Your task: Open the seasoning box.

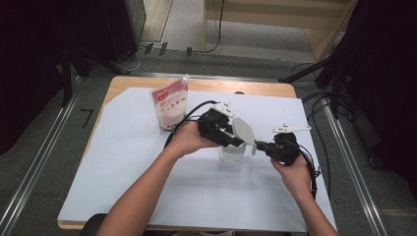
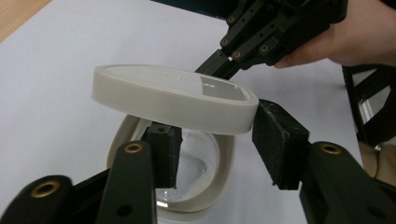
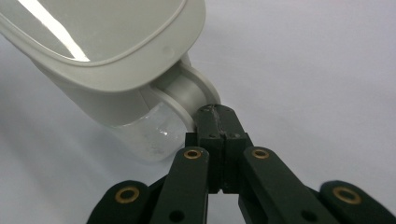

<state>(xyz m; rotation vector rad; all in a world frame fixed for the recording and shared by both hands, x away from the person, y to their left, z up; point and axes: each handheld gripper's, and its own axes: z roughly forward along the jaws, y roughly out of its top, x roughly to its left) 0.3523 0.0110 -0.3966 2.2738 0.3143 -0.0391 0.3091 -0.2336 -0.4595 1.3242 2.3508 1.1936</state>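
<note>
Left claw (image 2: 212, 154) straddles tilted lid (image 2: 173, 98), long axis crosswise.

You have a white sheet (image 1: 147, 172) spread over the wooden table (image 1: 206, 86), whose bare edge shows along the far side; a pink-and-white pouch (image 1: 170, 105) with a corner spout stands upright on the sheet, far left; beyond the table lies grey floor (image 1: 44, 162), crossed by metal rails (image 1: 34, 167) on both sides (black cables (image 1: 216, 29) trail at the far end); dark stands (image 1: 339, 73) rise at the right.
</note>
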